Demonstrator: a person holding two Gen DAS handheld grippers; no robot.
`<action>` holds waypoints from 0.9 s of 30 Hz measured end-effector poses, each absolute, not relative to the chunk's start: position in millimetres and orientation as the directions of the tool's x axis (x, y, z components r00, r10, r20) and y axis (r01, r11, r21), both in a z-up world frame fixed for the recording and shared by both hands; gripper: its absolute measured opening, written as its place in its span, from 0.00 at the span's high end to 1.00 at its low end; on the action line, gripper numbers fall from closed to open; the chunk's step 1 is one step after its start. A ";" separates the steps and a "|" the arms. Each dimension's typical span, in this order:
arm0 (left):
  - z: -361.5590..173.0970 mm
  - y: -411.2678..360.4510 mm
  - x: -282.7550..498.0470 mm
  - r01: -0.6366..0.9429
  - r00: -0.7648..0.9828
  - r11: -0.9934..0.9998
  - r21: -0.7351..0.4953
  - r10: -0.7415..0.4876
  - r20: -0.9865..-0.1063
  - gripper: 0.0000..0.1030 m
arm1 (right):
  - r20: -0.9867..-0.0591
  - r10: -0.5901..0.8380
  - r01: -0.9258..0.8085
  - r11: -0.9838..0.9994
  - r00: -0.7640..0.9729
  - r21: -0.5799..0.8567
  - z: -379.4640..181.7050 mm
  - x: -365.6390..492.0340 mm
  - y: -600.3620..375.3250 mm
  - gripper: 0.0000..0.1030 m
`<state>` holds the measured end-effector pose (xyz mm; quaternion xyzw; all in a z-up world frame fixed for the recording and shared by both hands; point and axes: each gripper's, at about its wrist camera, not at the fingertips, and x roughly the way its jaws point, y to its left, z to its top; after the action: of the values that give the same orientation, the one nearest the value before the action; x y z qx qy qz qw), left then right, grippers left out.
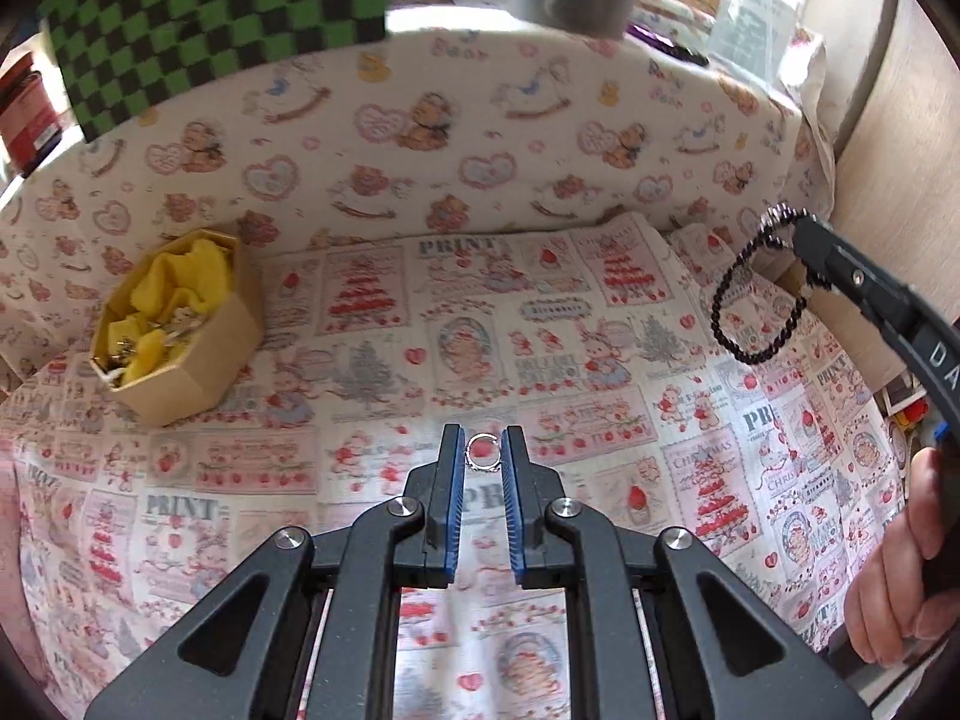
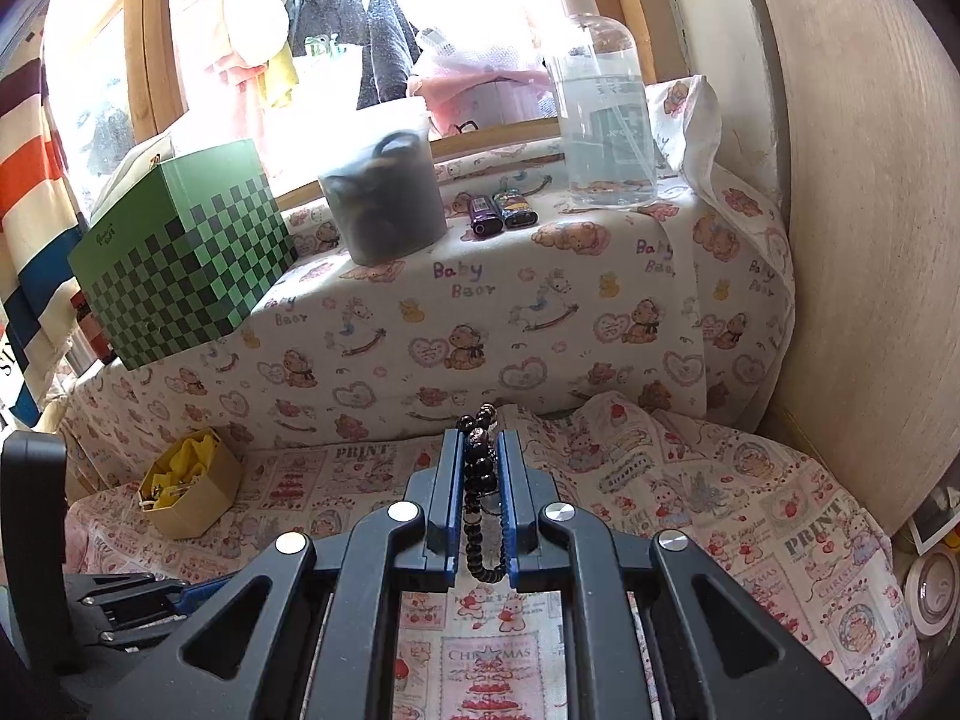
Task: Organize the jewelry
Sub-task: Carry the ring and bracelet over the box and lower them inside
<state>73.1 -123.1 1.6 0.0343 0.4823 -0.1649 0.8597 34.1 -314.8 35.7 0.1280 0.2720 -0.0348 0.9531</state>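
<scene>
A small silver ring sits between the fingertips of my left gripper, whose jaws stand close on either side of it above the printed cloth. A tan octagonal jewelry box with yellow lining and several trinkets stands at the left; it also shows in the right wrist view. My right gripper is shut on a black beaded bracelet, held in the air. In the left wrist view the bracelet hangs from the right gripper at the right.
A raised ledge under a bear-print cloth runs along the back, holding a green checkered box, a grey tub, two lighters and a clear pump bottle. A wall stands at the right.
</scene>
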 end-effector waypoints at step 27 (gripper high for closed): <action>35.1 51.6 113.2 0.160 0.761 0.895 -0.416 -0.380 -0.526 0.89 | -0.411 0.138 -0.028 0.964 0.901 0.263 42.5 23.7 -298.5 0.88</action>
<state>113.2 51.6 35.1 -0.1757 0.3134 -0.1466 0.9216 23.7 -298.5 42.5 0.1265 0.2183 0.0429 0.9667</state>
